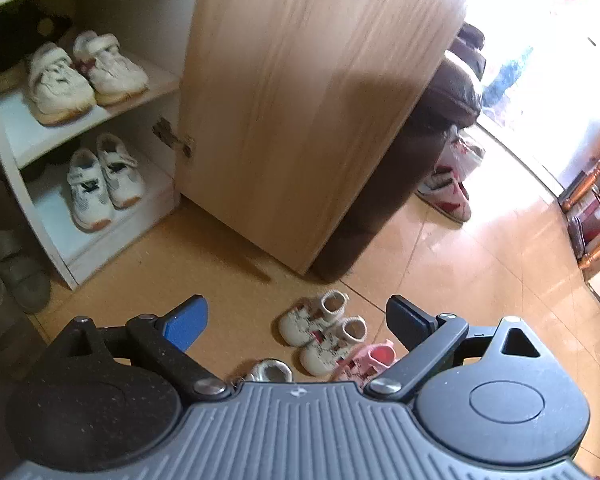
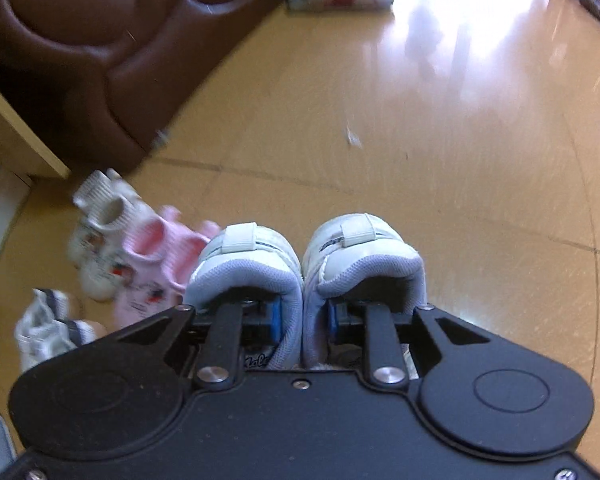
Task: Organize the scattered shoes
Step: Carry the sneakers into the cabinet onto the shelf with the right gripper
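Above the floor (image 2: 420, 128), my right fingers (image 2: 302, 318) pinch the grey-white sneakers' (image 2: 304, 264) soft padded inner collars together, light and squashy, while my left fingers (image 1: 296, 316) hang spread, empty.

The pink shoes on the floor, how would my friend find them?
Start at the open wooden cabinet door and look down at the tan floor before it. Some small shoes lie there, near the open left gripper. The pink shoes sit beside the cream patterned booties, and only they are pink.
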{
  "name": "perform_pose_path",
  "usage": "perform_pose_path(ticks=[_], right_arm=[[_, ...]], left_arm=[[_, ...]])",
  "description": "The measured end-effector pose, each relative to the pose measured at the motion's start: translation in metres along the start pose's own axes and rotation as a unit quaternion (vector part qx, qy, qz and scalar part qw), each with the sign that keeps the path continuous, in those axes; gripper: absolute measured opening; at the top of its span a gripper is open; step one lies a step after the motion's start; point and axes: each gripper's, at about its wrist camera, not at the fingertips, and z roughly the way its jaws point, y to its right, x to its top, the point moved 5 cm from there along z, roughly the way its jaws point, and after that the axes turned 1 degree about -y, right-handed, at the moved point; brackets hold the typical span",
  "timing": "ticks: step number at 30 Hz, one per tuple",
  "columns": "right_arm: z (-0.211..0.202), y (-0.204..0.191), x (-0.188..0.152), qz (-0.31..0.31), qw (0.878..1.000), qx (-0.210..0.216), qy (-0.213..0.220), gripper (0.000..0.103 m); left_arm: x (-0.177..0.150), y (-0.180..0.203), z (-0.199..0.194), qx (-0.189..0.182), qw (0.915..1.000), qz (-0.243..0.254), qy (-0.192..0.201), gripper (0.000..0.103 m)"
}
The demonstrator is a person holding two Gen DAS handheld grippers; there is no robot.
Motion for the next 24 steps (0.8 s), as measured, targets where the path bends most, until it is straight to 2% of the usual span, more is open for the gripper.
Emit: perform_pose_path(ticks=[4, 8, 16, 24], right_arm=[[-0.039, -0.035, 0.027, -0.036, 0.998, 0.030, 0.038, 0.021], [-0.081, -0.095, 0.060, -0.094, 0.989, 0.080, 0.082, 0.022], [-0.157, -0.225, 0.106, -0.204, 0.950, 0.183, 0.149, 0.022], [-0.183, -0.357, 0.158, -0.289, 0.909, 0.245, 0.173, 0.021]], left_arm=[[0.001, -0.015, -0.012, 0.022, 0.9996, 0.003, 0.015, 0.097], [-0.001, -0.035, -0.025, 0.036, 0.9991, 0.000, 0.025, 0.097], [-0.003, -0.077, -0.046, 0.047, 0.9980, -0.024, 0.034, 0.097], [-0.005, -0.106, -0.056, 0.049, 0.9969, -0.050, 0.037, 0.097]])
